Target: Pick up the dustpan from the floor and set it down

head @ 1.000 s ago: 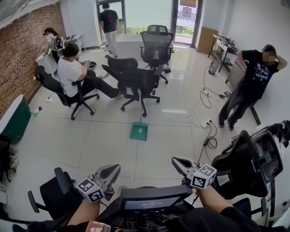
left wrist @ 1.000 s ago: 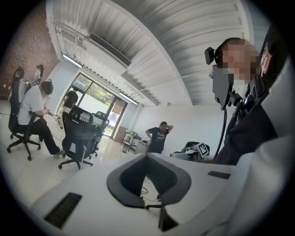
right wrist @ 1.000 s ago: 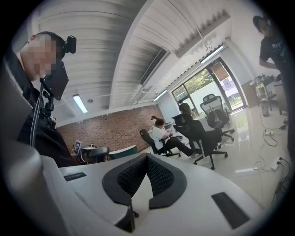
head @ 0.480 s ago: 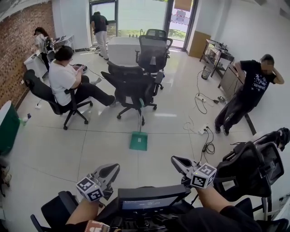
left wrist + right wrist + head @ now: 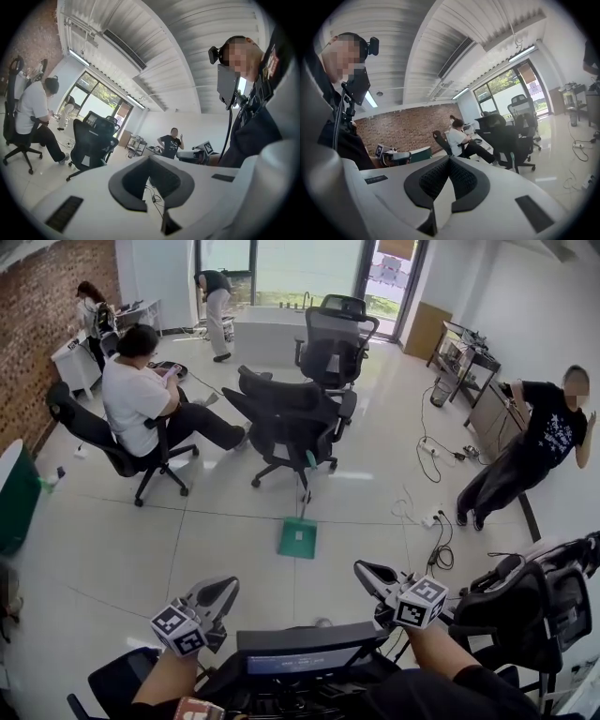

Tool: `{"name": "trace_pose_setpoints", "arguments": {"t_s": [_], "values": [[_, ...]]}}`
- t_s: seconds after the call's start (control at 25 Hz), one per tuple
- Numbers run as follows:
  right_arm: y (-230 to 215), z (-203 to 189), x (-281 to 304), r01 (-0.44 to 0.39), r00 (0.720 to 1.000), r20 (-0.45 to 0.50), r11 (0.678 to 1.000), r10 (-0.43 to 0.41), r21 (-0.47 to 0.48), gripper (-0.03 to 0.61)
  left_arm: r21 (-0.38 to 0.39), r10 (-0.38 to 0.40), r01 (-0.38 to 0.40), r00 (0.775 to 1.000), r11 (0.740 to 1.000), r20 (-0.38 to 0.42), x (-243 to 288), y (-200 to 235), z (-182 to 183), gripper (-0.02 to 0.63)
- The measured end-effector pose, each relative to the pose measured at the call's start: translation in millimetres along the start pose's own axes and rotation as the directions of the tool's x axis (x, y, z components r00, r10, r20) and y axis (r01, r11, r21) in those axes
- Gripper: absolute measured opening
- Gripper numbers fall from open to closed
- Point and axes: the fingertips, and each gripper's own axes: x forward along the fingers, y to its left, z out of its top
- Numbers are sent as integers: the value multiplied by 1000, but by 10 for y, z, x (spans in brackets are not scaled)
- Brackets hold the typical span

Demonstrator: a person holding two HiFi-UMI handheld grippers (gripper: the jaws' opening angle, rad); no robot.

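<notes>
Nearest, low in the head view, both tools are held out side by side, pointing ahead. The left tool (image 5: 225,585) has its jaws together with nothing between them. The right tool (image 5: 364,570) is likewise closed and empty, as each gripper view shows. Neither touches anything.

Beyond them is bare floor (image 5: 225,531), then the green dustpan (image 5: 297,538). It lies flat with its handle standing up, well apart from both tools. Just behind it is a black chair (image 5: 292,413). A seated person (image 5: 131,399) is to the left of the chair, and cables (image 5: 436,521) trail off to the right.

Over the last second the room has slid in the head view. The dustpan now sits lower and a little nearer, and the chair looks larger, while the tools keep their pose. I judge that the person is walking towards the dustpan, so the approach is under way and the pick-up has not begun. The jaws will need to open before either tool can take the handle.
</notes>
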Motion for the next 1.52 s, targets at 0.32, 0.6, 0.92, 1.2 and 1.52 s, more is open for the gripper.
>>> {"name": "trace_pose_setpoints", "arguments": {"t_s": [0.32,0.6,0.92,1.2,1.52], "values": [[-1524,282,445,-108,993,-54,994,107,-15,26,-10,115,-115,992,993,43,1352,523,124,8],[-2846,877,646,-204,976,-83,978,200,-51,26,-12,174,-173,983,985,55,2825,708,376,8],[-3687,1038,1322,-180,978,-116,983,175,-31,28,-13,146,-146,989,989,20,3574,1351,547,8],[-3941,1145,2667,-65,987,-150,997,57,-48,81,-26,53,-54,998,998,-19,3674,2826,937,8],[-4326,1011,4169,77,979,-188,996,-83,-38,182,21,-67,70,990,997,-120,3690,4500,1239,8]]}}
